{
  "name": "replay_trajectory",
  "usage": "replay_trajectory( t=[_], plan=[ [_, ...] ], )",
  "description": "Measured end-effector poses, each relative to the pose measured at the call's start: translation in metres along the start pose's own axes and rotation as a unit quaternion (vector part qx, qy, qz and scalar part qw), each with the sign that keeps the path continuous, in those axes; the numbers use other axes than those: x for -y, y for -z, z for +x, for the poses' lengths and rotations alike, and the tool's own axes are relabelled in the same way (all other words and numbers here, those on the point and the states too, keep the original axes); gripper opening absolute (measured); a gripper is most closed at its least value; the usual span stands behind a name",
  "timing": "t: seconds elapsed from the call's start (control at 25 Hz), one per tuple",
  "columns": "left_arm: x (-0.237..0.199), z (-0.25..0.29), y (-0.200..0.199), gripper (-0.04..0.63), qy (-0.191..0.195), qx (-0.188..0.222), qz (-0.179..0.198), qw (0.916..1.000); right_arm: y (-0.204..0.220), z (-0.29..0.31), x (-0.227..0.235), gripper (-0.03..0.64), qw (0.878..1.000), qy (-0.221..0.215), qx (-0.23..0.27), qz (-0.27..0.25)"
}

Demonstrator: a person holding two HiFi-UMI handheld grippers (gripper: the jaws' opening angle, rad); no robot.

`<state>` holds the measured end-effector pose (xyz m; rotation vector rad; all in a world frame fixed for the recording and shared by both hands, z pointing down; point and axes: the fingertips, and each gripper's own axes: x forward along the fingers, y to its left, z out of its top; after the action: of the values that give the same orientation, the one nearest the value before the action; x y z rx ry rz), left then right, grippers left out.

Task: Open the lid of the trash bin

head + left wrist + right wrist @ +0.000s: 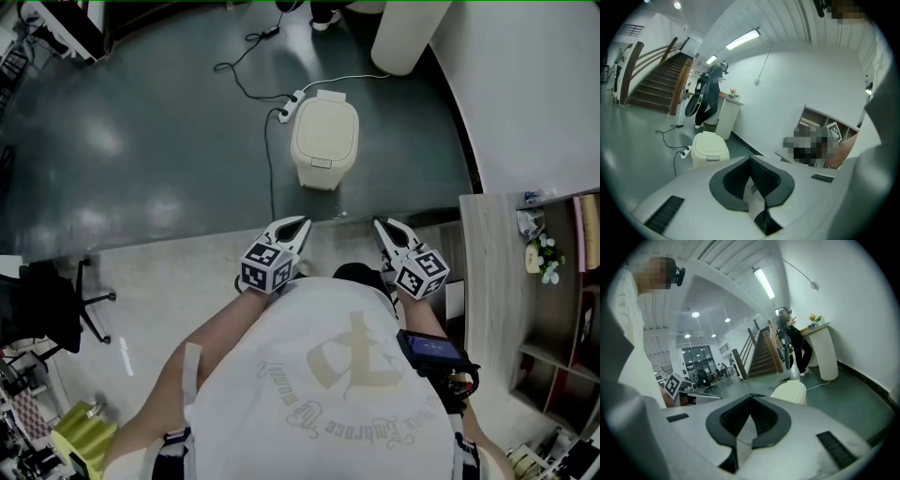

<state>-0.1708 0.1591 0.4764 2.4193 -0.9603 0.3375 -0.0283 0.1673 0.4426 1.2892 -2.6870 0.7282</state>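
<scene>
Straight ahead on the dark floor stands a cream trash bin (324,141), its lid down (a white power strip (290,105) lies just beside it). The left gripper (300,223) and right gripper (381,225) hover well short of it, jaws pressed together, gripping nothing.
</scene>
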Motion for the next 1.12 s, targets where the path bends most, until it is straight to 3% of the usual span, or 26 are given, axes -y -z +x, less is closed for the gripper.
replay_trajectory(
  t=[0.64,1.12],
  plan=[
    [-0.009,-0.004,0.003,0.014,-0.024,-0.002,-0.011,0.9997,-0.008,0.012,0.003,0.003,0.999,-0.026,0.02,0.009],
    [-0.02,0.023,-0.012,0.014,-0.051,-0.006,-0.024,0.9984,-0.019,0.039,0.032,0.003,0.998,-0.058,-0.001,-0.001]
  ],
)
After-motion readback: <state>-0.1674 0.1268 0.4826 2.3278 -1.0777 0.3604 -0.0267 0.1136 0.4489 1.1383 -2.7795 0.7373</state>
